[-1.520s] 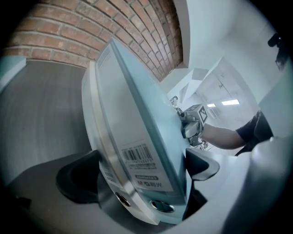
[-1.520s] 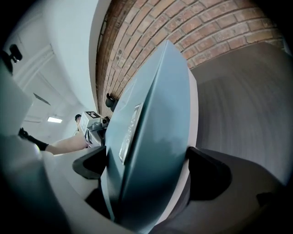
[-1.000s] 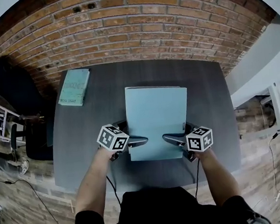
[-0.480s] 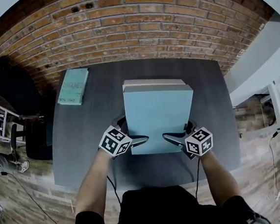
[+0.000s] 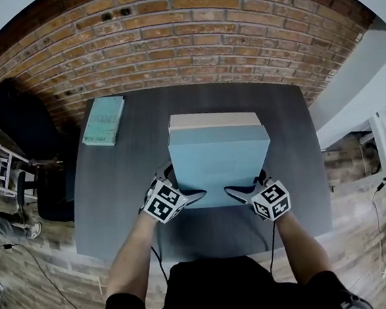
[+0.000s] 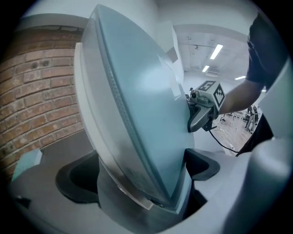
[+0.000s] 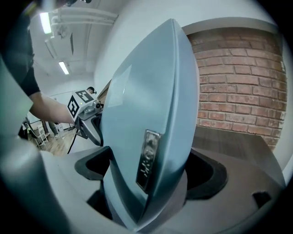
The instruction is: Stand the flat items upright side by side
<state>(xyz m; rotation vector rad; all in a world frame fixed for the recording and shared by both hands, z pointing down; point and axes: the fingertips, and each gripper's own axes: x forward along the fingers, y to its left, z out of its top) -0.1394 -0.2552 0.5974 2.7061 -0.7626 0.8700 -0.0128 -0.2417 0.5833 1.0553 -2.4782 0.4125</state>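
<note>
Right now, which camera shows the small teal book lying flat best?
The head view: the small teal book lies whole at the table's far left corner. The left gripper view catches only a blurred corner of it; the right gripper view shows none of it.

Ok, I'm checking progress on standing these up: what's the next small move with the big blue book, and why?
Probably tip the big blue book on to vertical and set its gripped edge on the table. The left gripper and right gripper both clamp its near edge, and it sits tilted, page edges facing up, not yet upright.
</note>
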